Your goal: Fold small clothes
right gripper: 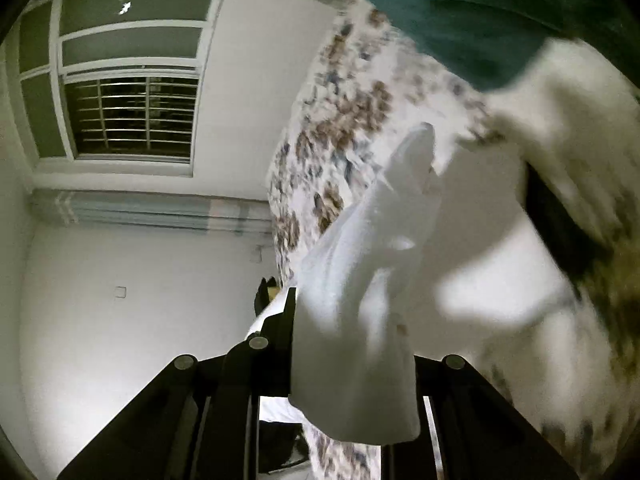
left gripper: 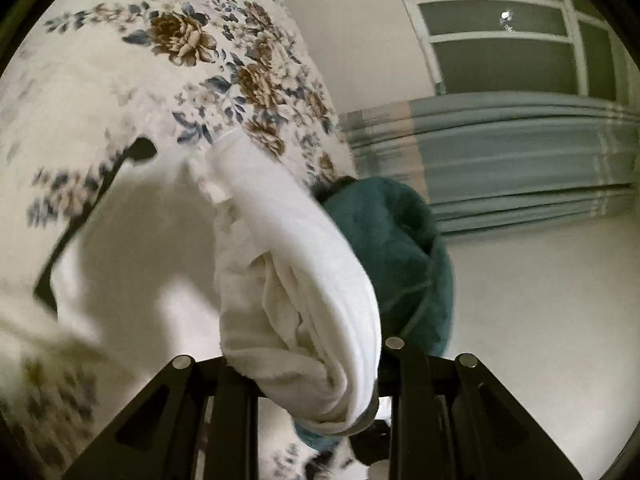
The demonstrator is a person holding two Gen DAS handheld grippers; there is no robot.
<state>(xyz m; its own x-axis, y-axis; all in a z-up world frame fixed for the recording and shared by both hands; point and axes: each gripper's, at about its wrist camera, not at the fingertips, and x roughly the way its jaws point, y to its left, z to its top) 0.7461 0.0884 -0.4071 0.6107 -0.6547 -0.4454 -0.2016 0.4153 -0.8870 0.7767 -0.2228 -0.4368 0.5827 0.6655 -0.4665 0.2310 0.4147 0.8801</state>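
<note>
The white garment (left gripper: pixel 304 288) hangs bunched between your two tongs, lifted above the floral bedsheet (left gripper: pixel 120 80). In your left wrist view its thick folded edge runs from the upper middle down into your left tongs (left gripper: pixel 316 384), whose black fingers (left gripper: pixel 236 400) close on the rumpled end of the cloth. A strip of teal peeks out just below that bundle at the grip, so the tongs may be pinching a little of the teal fabric too; you cannot tell for sure.

Right behind the white garment sits a teal towel (left gripper: pixel 396 248), touching it on the right side and lying at the edge of the bed. A dark angular shadow of a gripper falls across the pale cloth spread on the left of this view.

In your right wrist view the same white garment (right gripper: pixel 360 320) drapes over your right tongs (right gripper: pixel 352 400), which clamp on its lower hem, the cloth covering the gap between the fingers (right gripper: pixel 236 392). From there it rises as a narrow twisted band toward the middle of the view. The floral bedsheet (right gripper: pixel 340 120) is blurred behind it, and the teal towel (right gripper: pixel 460 20) fills the top right.

Beyond the bed you see a white wall (right gripper: pixel 140 300), a barred window (right gripper: pixel 136 116), and a pale blue curtain (left gripper: pixel 500 152) gathered in folds beside it.
</note>
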